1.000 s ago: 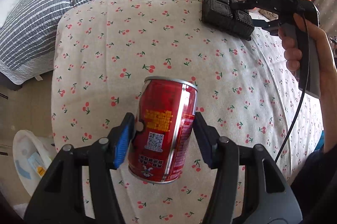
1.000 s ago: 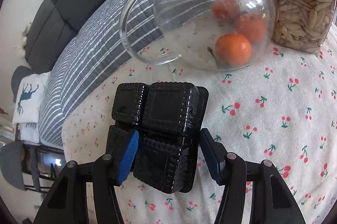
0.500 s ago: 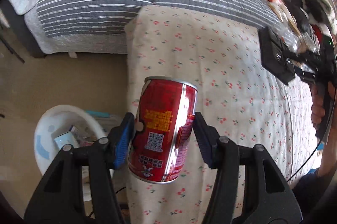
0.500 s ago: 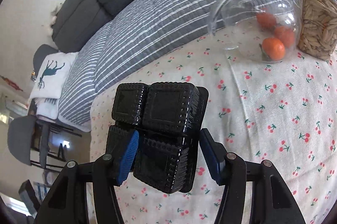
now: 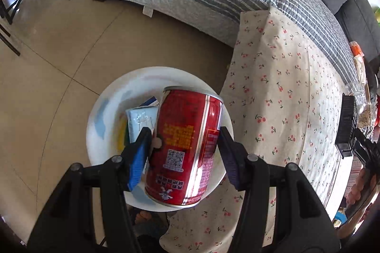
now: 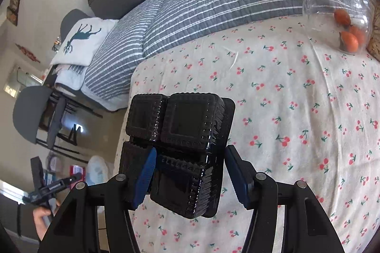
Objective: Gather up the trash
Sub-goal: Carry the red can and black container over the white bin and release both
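**Inspector:** While you hold your left gripper out past the edge of the table, its jaws are pinching a red aluminium drink can with yellow lettering by its sides. The can is upright with a slight tilt, clear of any surface, directly above a round white plastic waste bin standing on the tan tiled floor just beside the corner of the table.

**Operator:** What is in the bin?

**Inspector:** A pale blue-white carton lies inside, partly hidden behind the can. I cannot tell what else lies under it.

**Operator:** And my right side?

**Inspector:** Your right gripper has its jaws clamped on a glossy black plastic tray with four moulded square compartments. You hold it in the air over the near left part of the table, above the cream tablecloth printed with red cherries, not touching it.

**Operator:** Anything else on the table?

**Inspector:** At the far right corner stands a clear glass jar with a wooden lid, holding orange fruits. Behind the far edge runs a grey sofa covered by a grey-and-white striped quilt. In the right wrist view your left gripper, with the can, shows small at the lower left, off the table.
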